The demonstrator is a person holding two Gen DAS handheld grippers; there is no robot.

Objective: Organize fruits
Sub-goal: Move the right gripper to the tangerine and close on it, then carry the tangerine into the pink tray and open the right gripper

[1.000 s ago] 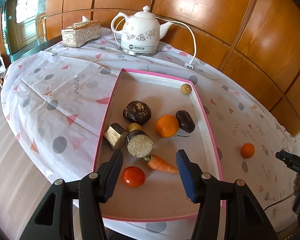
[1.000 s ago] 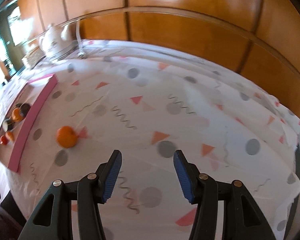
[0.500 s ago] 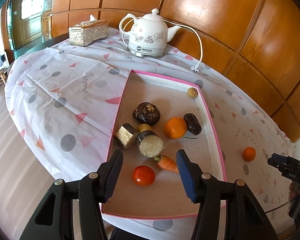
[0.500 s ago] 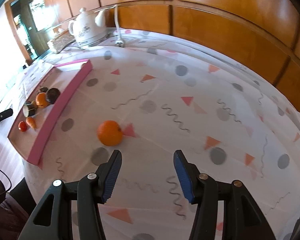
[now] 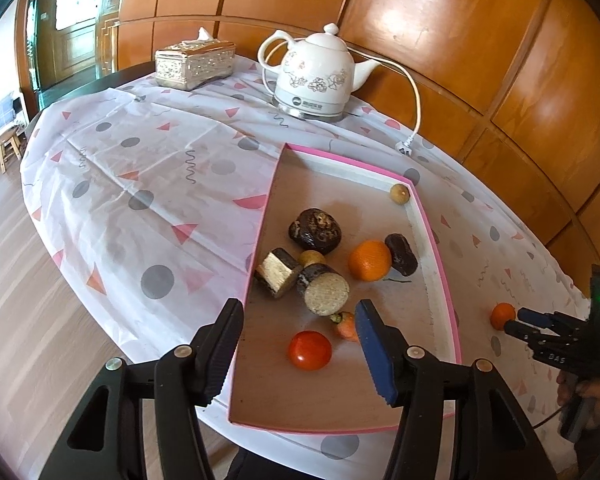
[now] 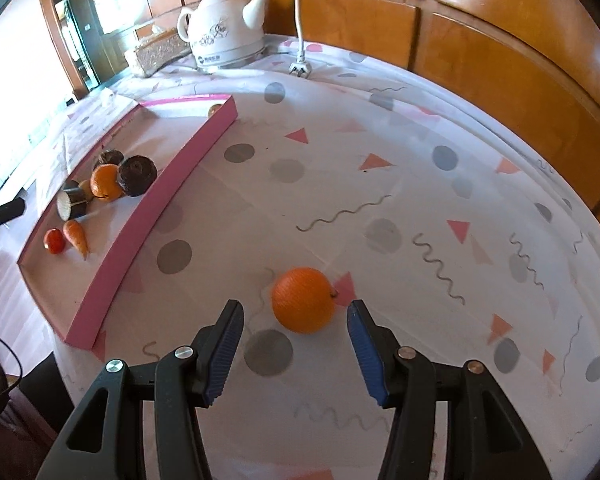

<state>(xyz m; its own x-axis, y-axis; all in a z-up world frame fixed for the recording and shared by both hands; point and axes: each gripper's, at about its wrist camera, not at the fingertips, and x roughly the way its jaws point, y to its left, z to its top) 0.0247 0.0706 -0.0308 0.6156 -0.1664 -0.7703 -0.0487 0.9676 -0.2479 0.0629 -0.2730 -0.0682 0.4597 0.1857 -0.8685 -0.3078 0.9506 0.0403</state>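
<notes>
A loose orange lies on the patterned cloth, right of the pink-rimmed tray. My right gripper is open, and the orange sits just ahead of its fingertips, untouched. In the left wrist view the same orange shows at the tip of the right gripper. My left gripper hovers over the tray's near end with its jaws opening; nothing is gripped. A red tomato lies on the tray floor below the gap, a carrot beside it. Another orange and several dark pieces lie further in.
A white kettle with a cord and plug stands at the back of the table, and a silver tissue box lies to its left. Wooden wall panels close the far side. A person's hand holds the right gripper.
My right gripper has swung left across the cloth until the loose orange lies at its fingertips. The left gripper drifted slightly and its view has turned a little toward the left.
</notes>
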